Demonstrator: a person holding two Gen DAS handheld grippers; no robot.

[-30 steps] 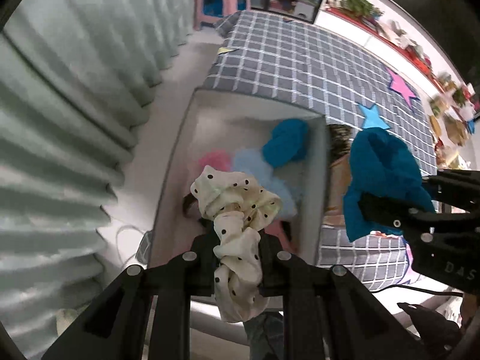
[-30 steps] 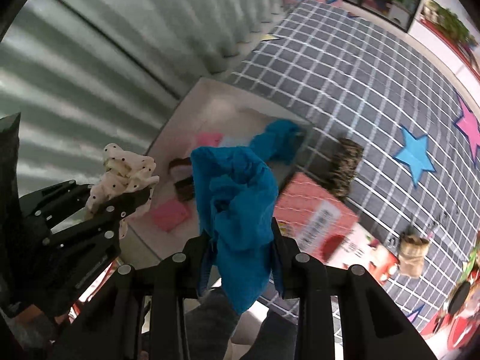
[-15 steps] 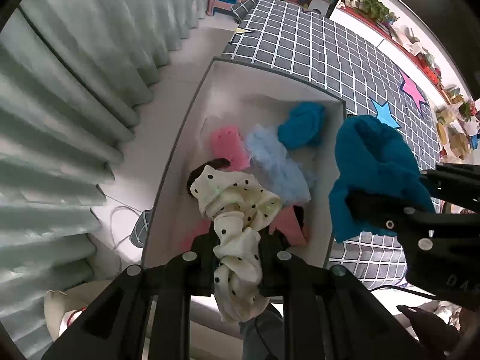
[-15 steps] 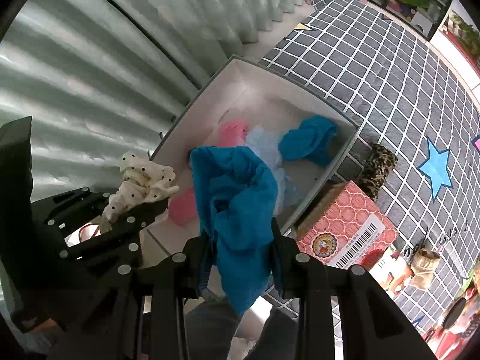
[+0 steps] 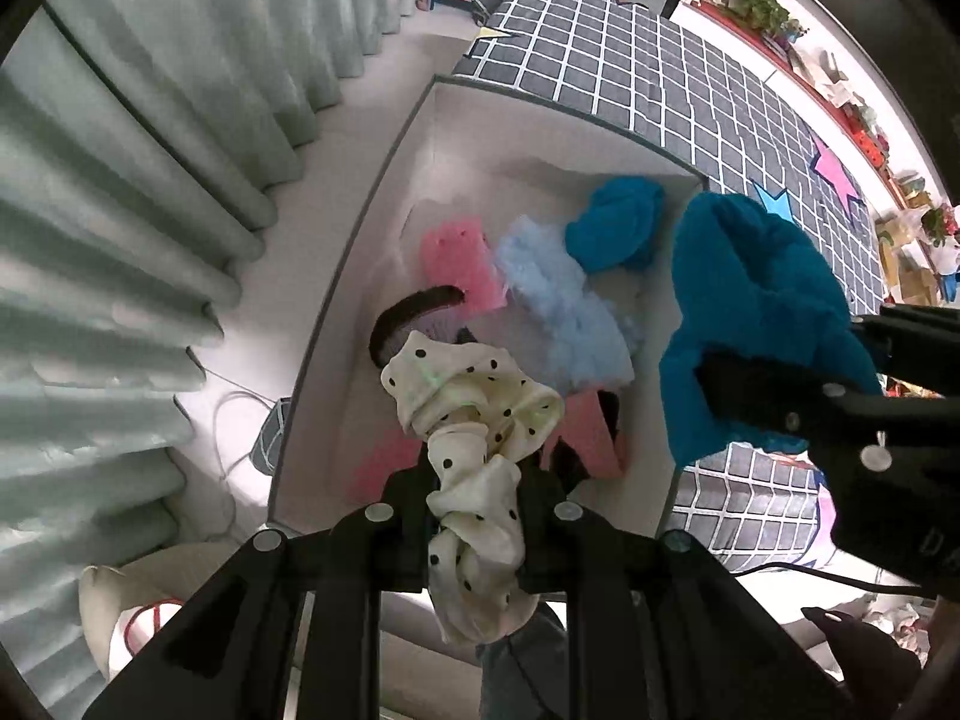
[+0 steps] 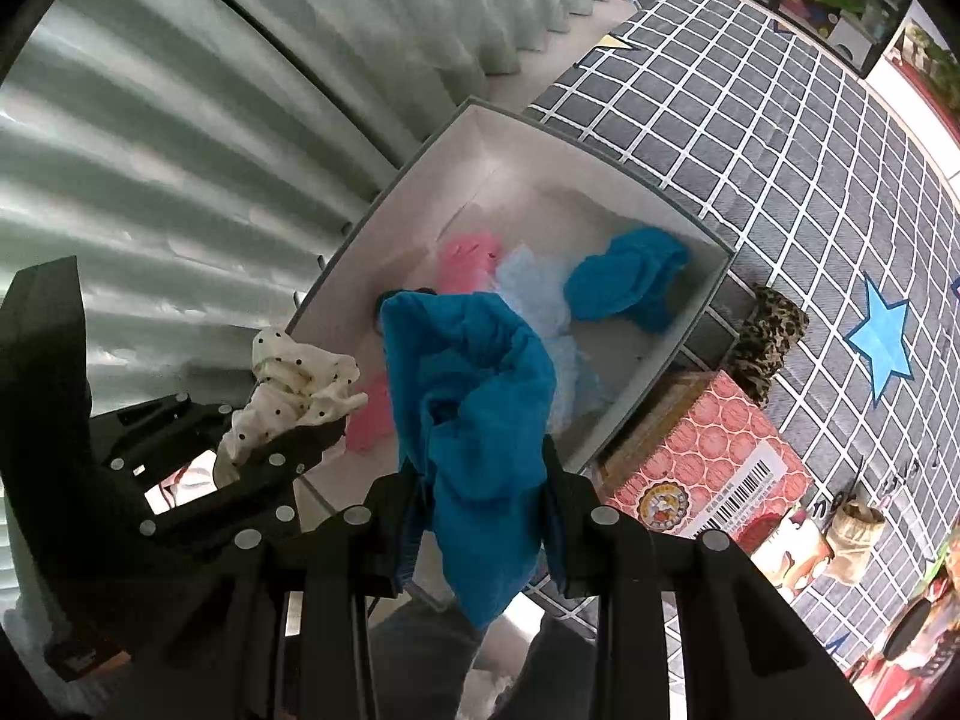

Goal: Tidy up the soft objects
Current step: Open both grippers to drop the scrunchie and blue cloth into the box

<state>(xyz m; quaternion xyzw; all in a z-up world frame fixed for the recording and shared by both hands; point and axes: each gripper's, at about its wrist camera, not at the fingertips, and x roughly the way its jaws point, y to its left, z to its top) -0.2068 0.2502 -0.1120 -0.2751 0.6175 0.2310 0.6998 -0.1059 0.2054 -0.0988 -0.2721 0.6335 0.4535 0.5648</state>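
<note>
Cream polka-dot scrunchie (image 5: 480, 420), light and floppy, hangs clamped mid-loop in the left gripper (image 5: 474, 474) above the white box (image 5: 372, 228). Beside it, the teal scrunchie (image 6: 480, 420) is pinched through its bunched middle by the right gripper (image 6: 480, 492); both should drop limply and settle.

Little writing could be read. In the left wrist view, pale raised letters stood on the black body of the right gripper (image 5: 780, 384) at the lower right edge, cut off and not legible as a word. In the right wrist view, a red patterned box (image 6: 696, 456) carried a white barcode label and a round emblem, both too small to read.
</note>
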